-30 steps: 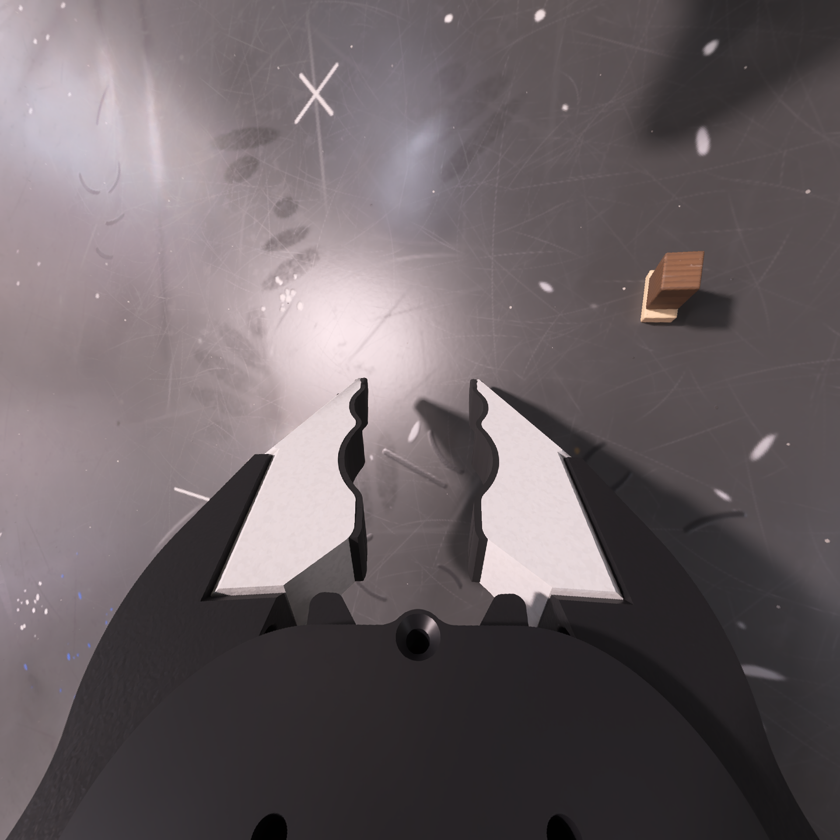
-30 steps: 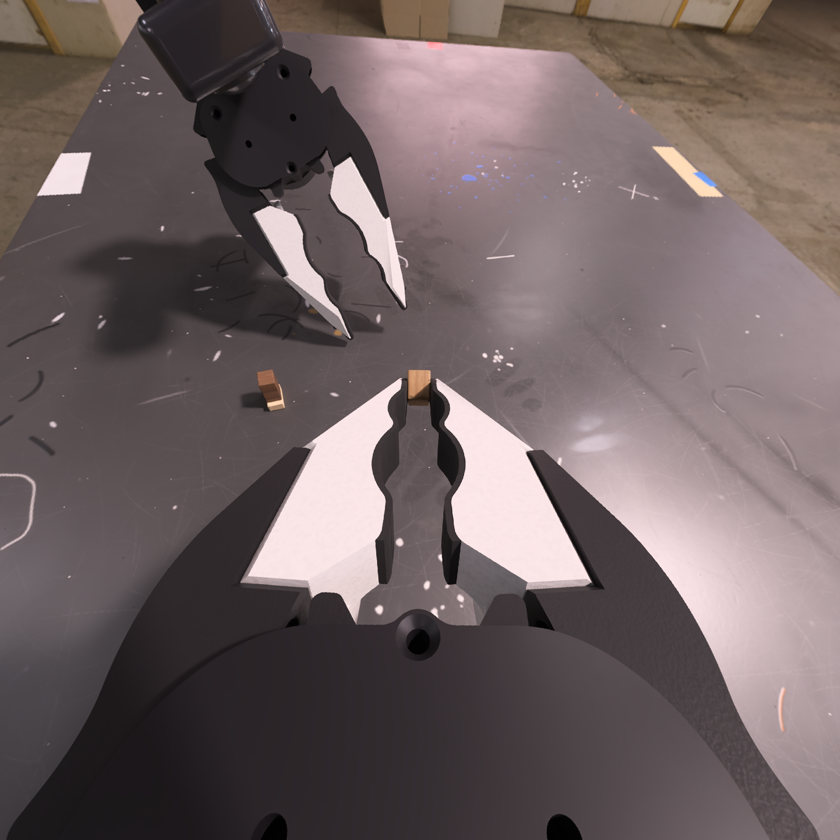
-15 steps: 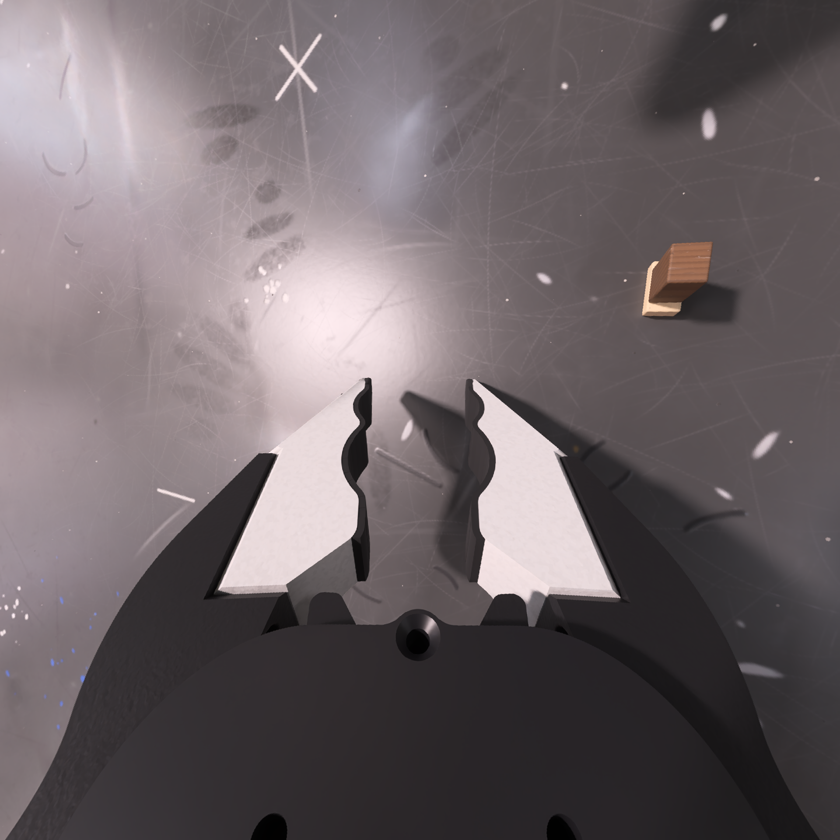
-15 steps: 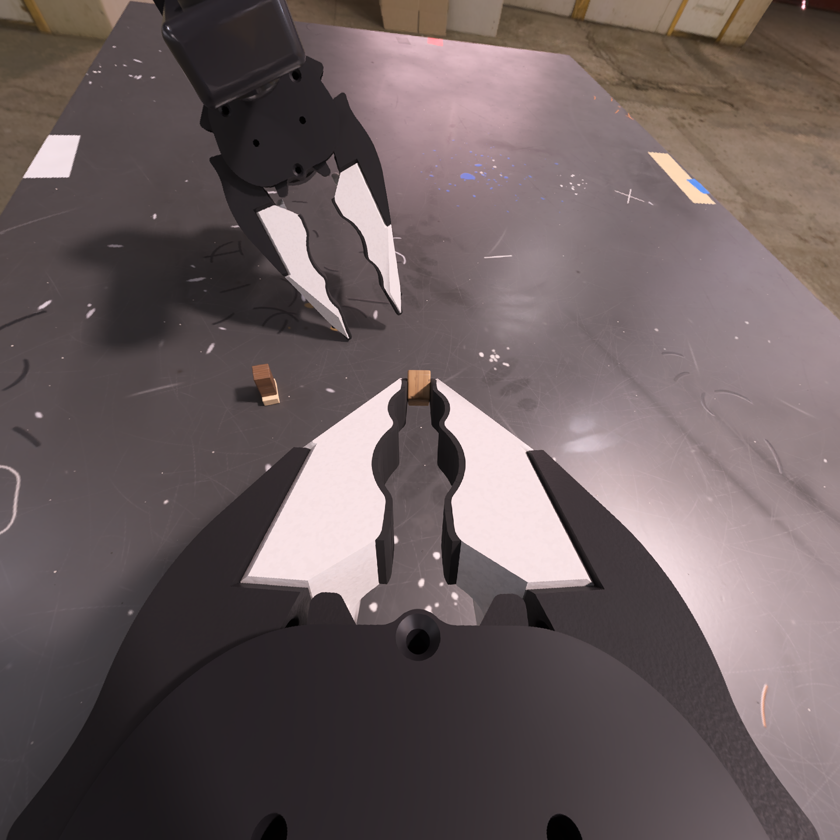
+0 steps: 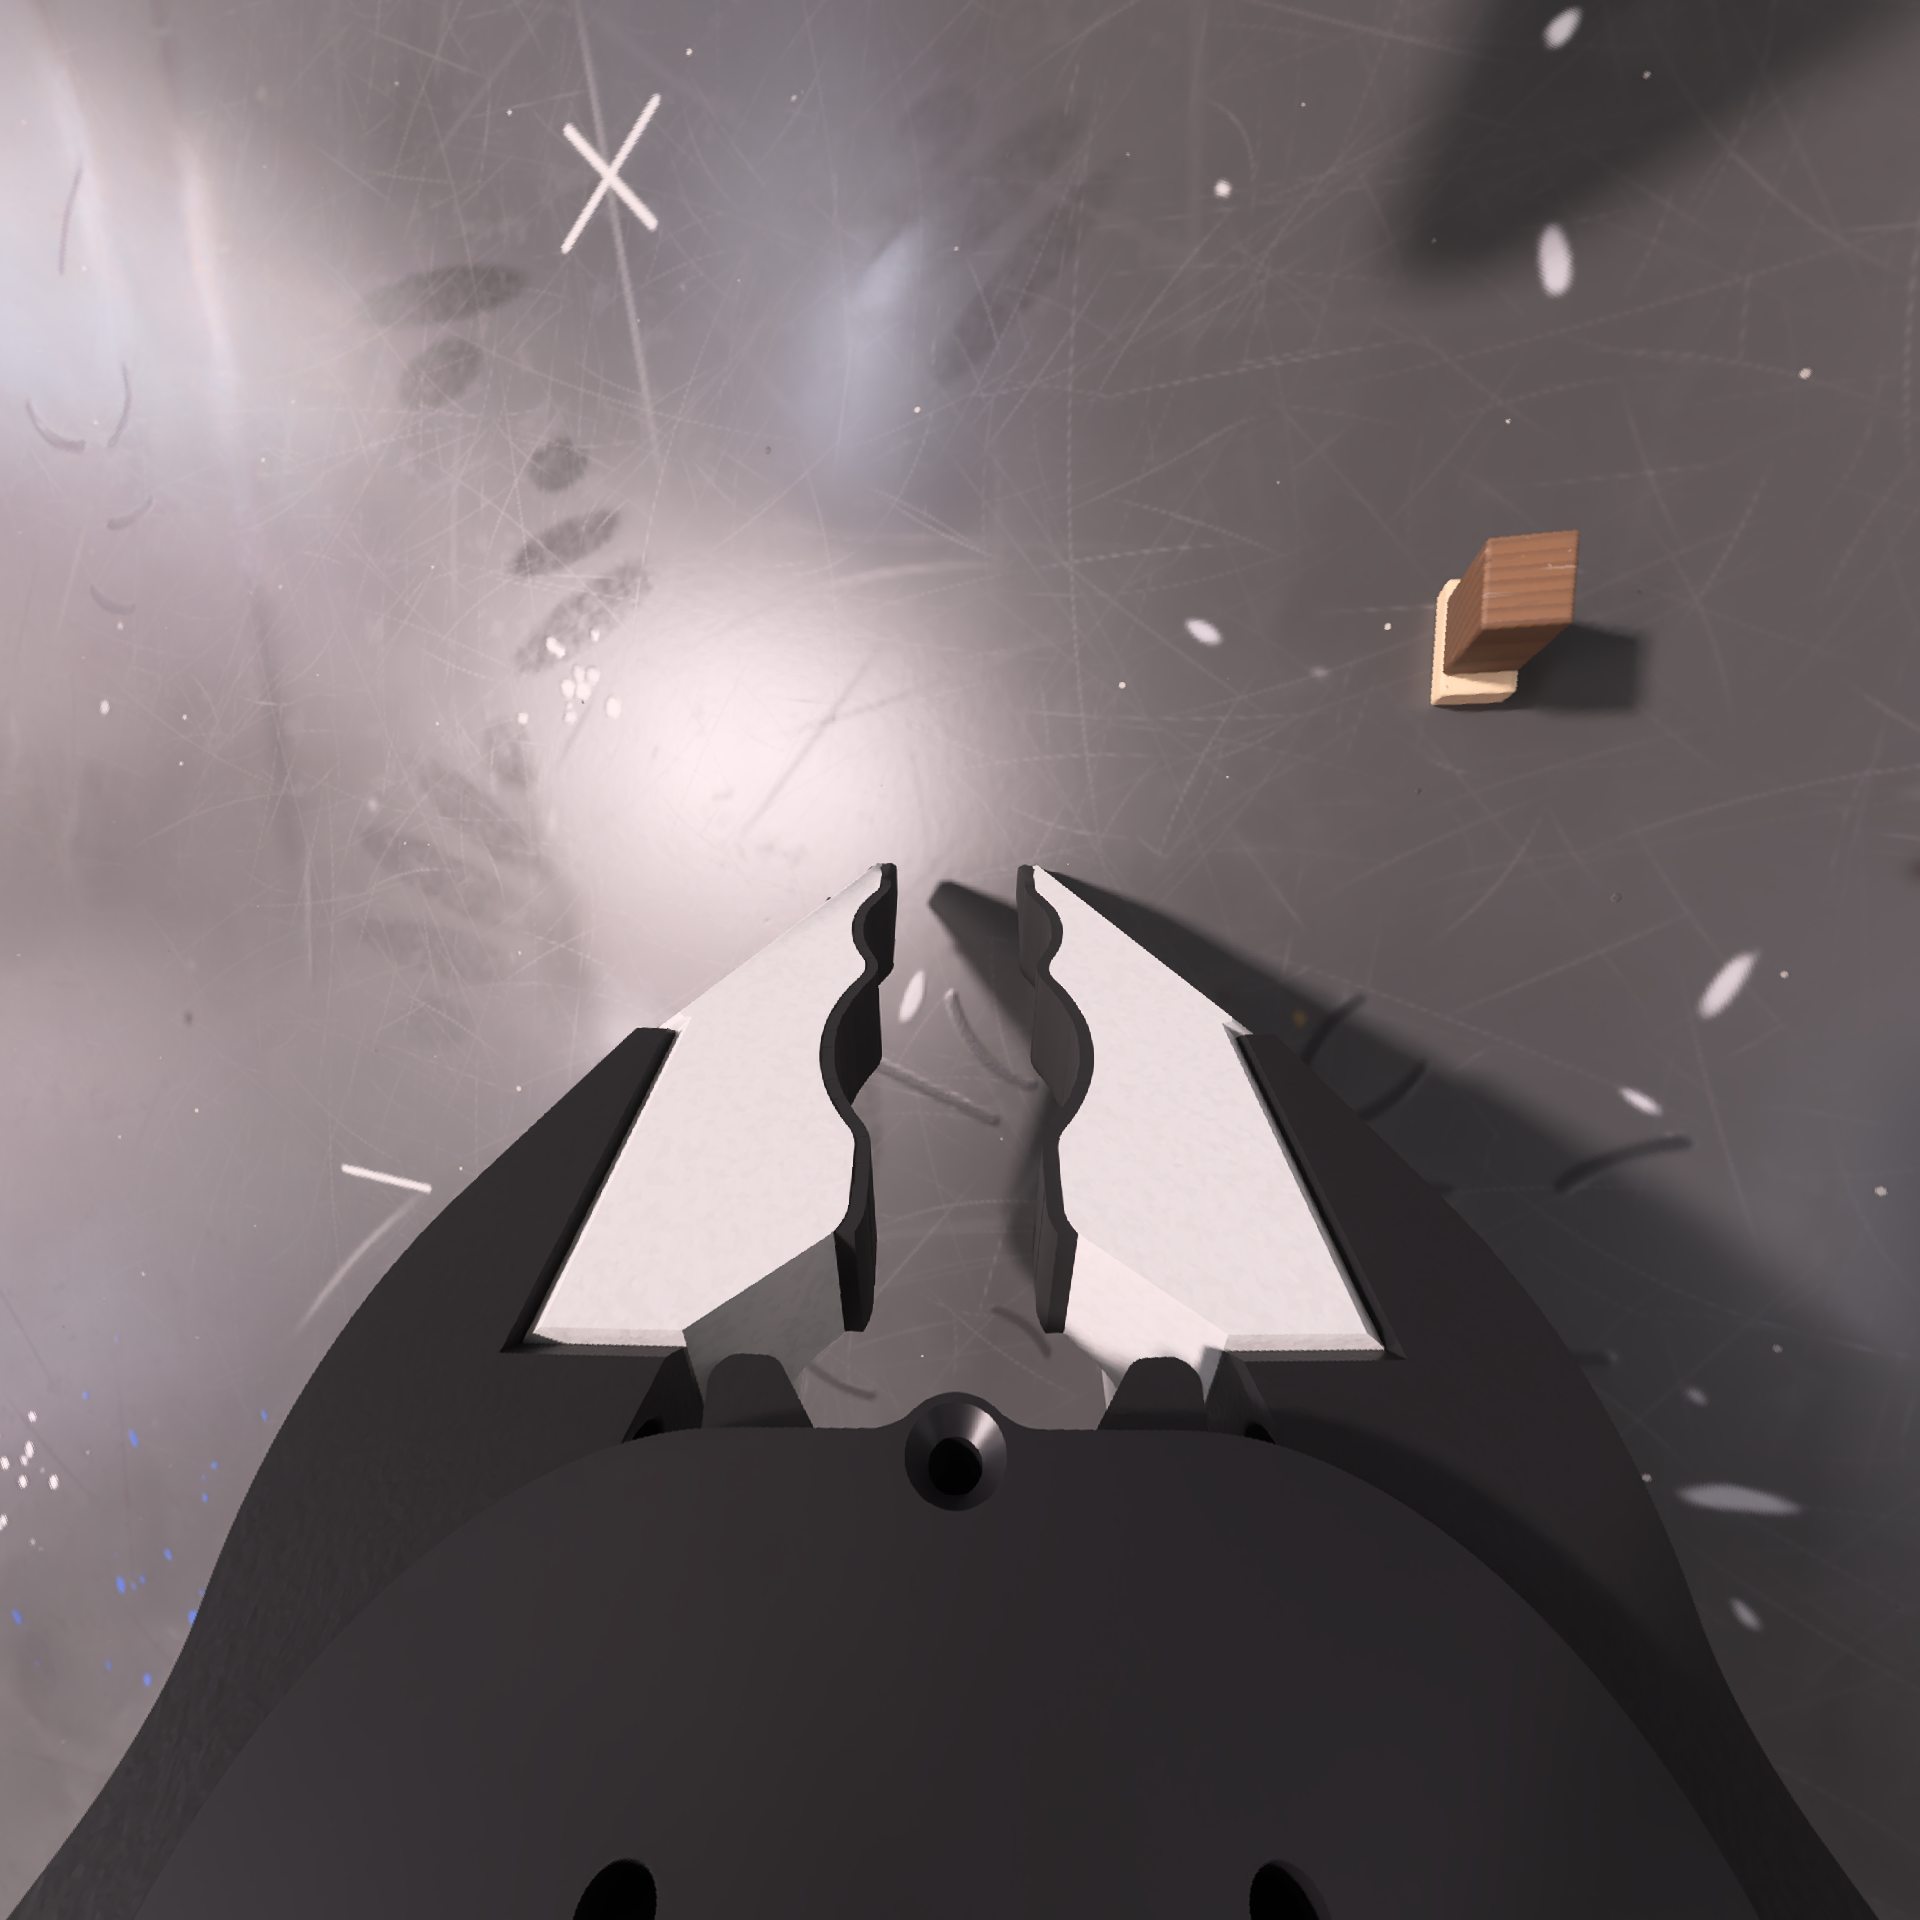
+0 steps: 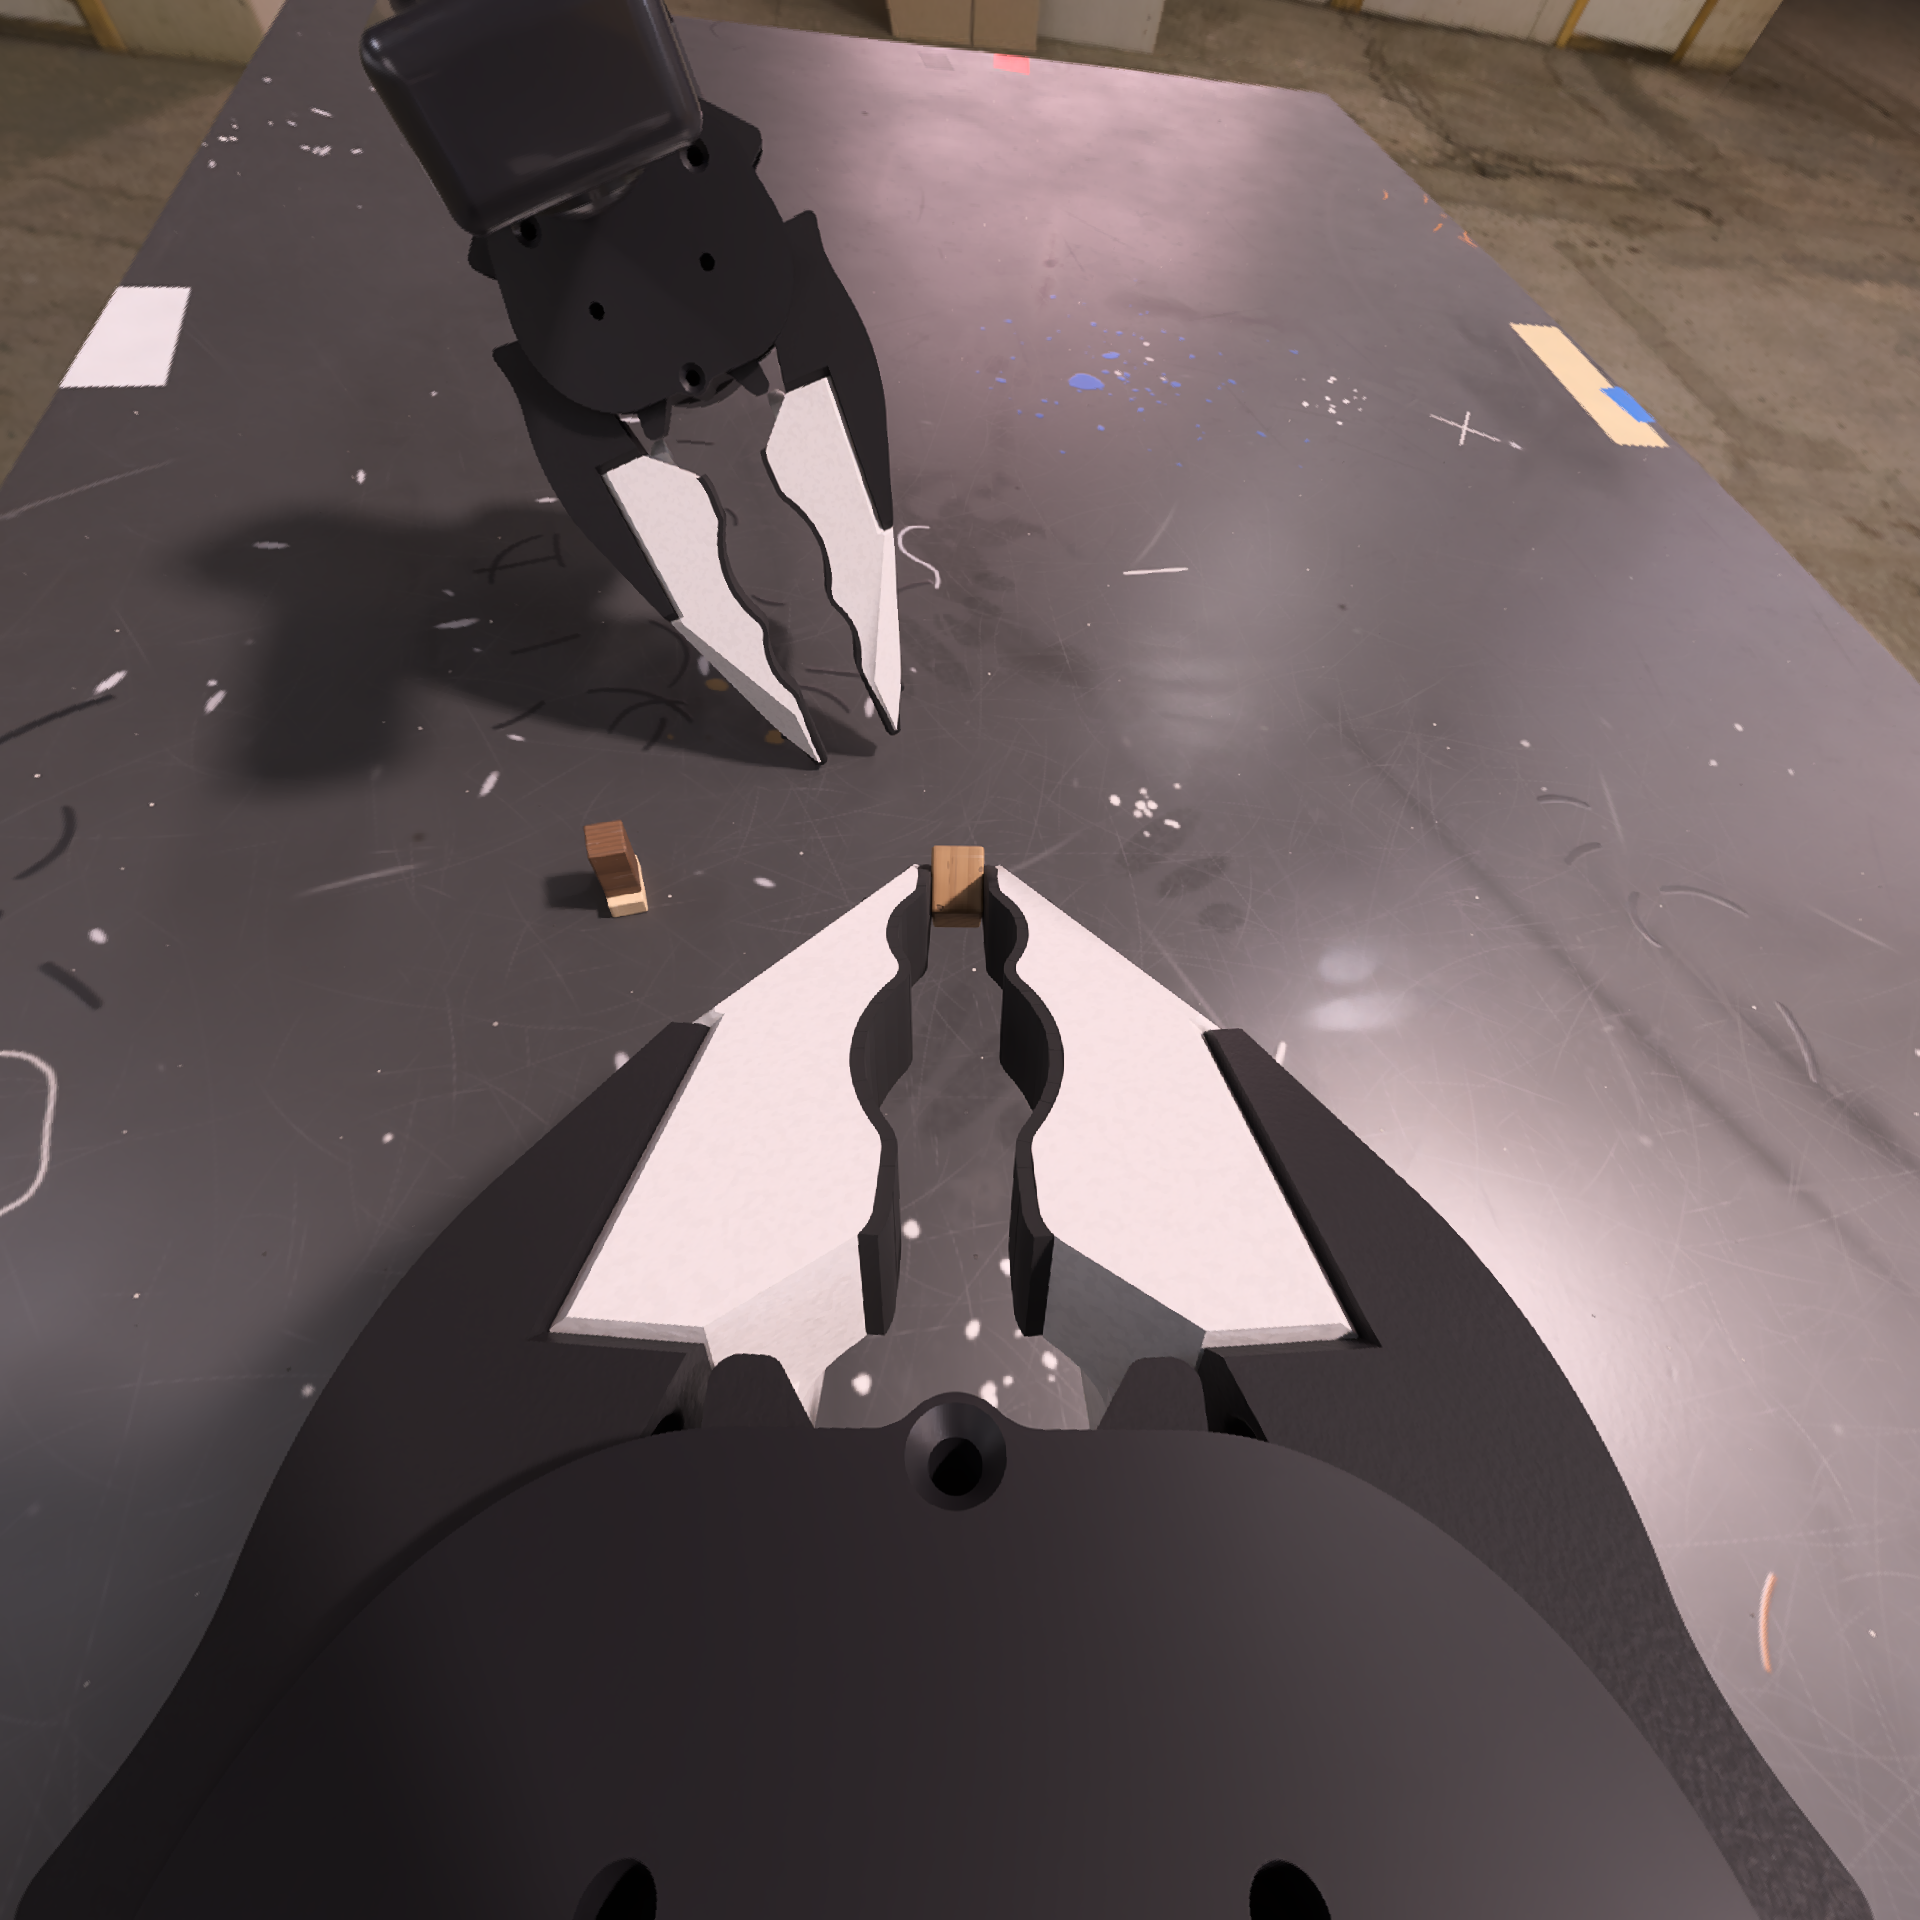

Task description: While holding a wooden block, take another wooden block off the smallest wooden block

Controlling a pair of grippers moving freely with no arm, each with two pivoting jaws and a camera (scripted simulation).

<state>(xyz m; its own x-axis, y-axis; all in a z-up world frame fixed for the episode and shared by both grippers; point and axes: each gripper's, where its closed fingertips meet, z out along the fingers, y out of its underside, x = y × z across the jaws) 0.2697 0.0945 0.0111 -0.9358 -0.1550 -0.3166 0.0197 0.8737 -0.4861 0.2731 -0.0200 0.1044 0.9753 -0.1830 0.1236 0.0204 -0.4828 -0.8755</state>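
So the left gripper (image 5: 956, 883) was empty, jaws a bit apart, hovering near the dark block (image 5: 1517, 613) sitting on the tiny pale block (image 5: 1470, 688). Right gripper (image 6: 957, 883) had a tan block (image 6: 957, 881) pinched. Holding part done, lift-off not yet.

Dark scuffed table (image 6: 1351, 727), glossy glare; cracked concrete floor (image 6: 1662, 156) beyond.

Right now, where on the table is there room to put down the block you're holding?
The right gripper grips a light block. Bare table stretches to its right, out to the tape patch. Its left is crowded: the brown block sits on the pale block, with the left gripper just beyond.
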